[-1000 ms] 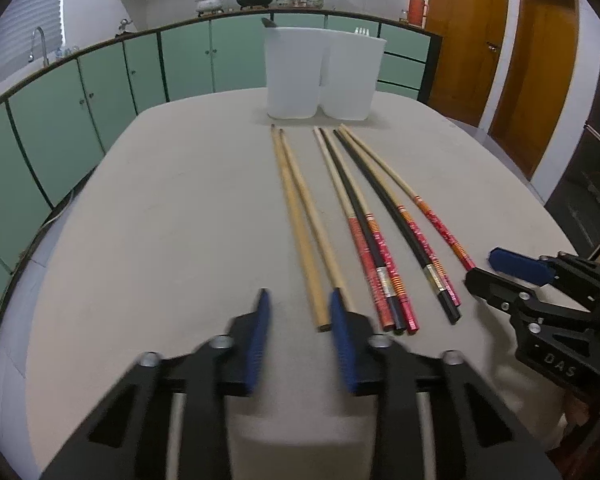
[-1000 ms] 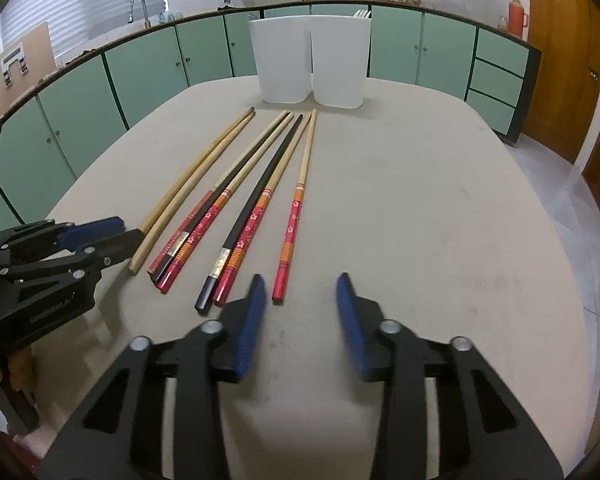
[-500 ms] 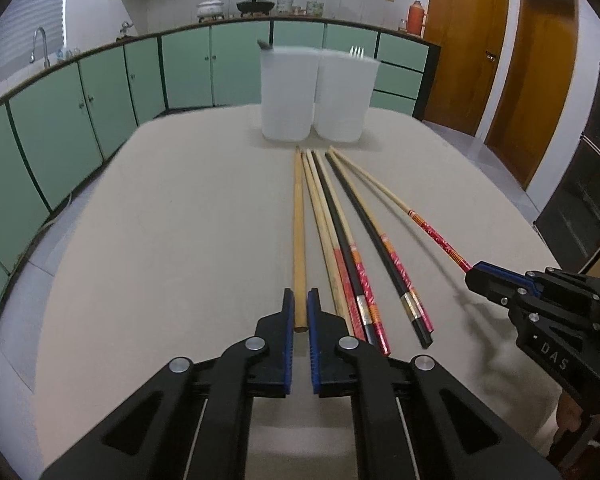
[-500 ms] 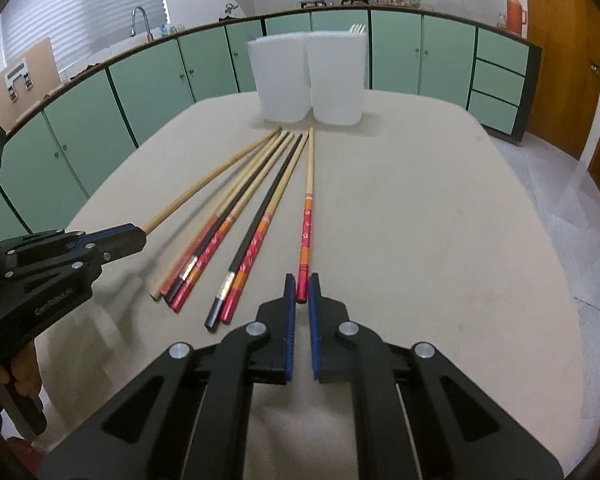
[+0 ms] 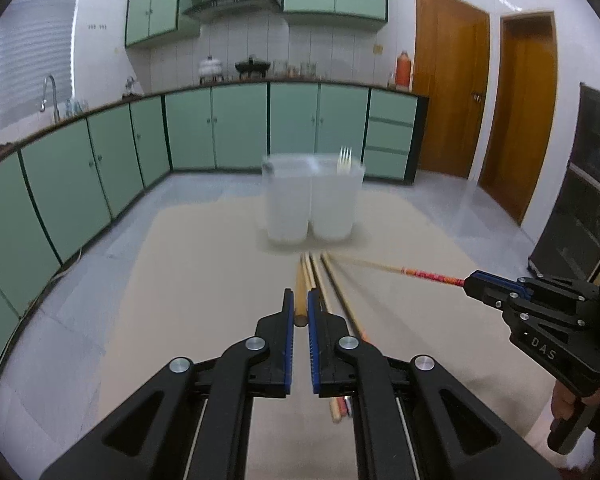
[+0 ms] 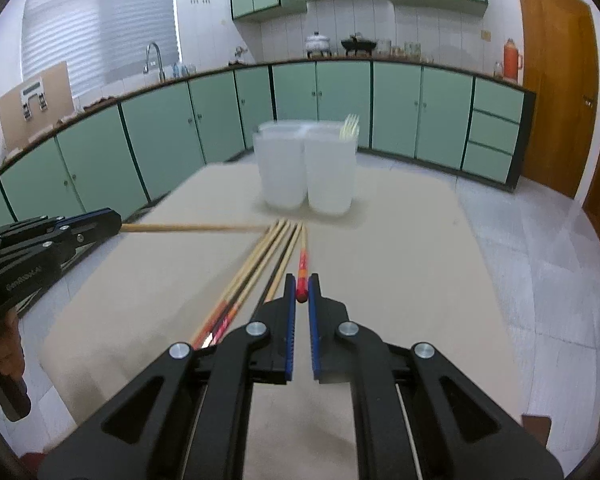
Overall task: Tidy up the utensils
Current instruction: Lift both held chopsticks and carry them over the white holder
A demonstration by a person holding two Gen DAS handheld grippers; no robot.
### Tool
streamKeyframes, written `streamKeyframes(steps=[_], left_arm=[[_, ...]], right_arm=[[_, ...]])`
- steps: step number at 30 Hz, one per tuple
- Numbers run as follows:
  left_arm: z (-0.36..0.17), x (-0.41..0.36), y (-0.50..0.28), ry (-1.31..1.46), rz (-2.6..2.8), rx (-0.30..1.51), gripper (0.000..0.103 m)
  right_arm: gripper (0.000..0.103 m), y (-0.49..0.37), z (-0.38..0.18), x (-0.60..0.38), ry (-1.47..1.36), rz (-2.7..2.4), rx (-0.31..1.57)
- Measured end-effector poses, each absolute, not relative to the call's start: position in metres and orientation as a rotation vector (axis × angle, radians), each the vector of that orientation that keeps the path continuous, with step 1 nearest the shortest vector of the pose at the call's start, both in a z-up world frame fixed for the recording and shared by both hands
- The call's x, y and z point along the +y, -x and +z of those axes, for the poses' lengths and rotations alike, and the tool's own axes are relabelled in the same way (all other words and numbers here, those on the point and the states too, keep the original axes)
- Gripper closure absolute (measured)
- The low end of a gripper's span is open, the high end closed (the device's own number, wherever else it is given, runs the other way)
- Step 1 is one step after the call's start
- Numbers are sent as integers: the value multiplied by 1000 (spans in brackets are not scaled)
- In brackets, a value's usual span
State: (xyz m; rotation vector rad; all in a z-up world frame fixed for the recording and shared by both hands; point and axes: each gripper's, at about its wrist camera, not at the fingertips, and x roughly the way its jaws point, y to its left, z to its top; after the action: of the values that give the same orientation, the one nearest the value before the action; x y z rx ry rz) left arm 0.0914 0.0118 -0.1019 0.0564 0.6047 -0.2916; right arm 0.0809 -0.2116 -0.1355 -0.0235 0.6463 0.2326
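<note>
Looking down the left wrist view, the left hand-held gripper (image 5: 301,308) has its blue pads pinching the butt end of a plain wooden chopstick (image 5: 300,294), which runs forward with its far tip near the foot of the two translucent white containers (image 5: 310,200) standing side by side on the beige desk (image 5: 204,280). A pale fork (image 5: 345,159) pokes up from the right-hand container, a little blurred. Just right of the gripped stick, the remaining chopsticks (image 5: 332,284) lie fanned on the desk, their near ends hidden under the gripper body. Over on the right edge, the right hand-held gripper (image 5: 470,280) comes in from the side, pressed onto a red-patterned chopstick (image 5: 404,270) that stretches leftward toward the same cluster of tips. Switching to the right wrist view, the right hand-held gripper (image 6: 302,292) is clamped on the red end of that patterned chopstick (image 6: 302,258), whose pale shaft points straight at the containers (image 6: 306,168); the fork (image 6: 350,126) stands in the right one again. To its left, the loose chopsticks (image 6: 256,270) lie on the desk (image 6: 400,260) in a narrow fan, tips gathered just before the containers, red-and-orange bands toward the near ends. At the left edge, the left hand-held gripper (image 6: 114,222) pinches the plain wooden chopstick (image 6: 192,228), which lies nearly level across the frame, its tip meeting the others. Green cabinets (image 6: 340,96) line the room behind.
</note>
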Motion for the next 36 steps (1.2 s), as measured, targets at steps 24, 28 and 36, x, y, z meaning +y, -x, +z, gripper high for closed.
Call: streamKeyframes(steps=[24,28,36], left_arm=[[-29,4,-153,-34,-339,453,96],[-21,3,-159,-30,-341,440,96],[16,5,-171,-21,-349,359,96]], right_arm=[[98,-170,-35,-239,-108,308,579],[98,-179,-23,-238,-93,319,569],[98,-200,20,-246,-104,344,498]])
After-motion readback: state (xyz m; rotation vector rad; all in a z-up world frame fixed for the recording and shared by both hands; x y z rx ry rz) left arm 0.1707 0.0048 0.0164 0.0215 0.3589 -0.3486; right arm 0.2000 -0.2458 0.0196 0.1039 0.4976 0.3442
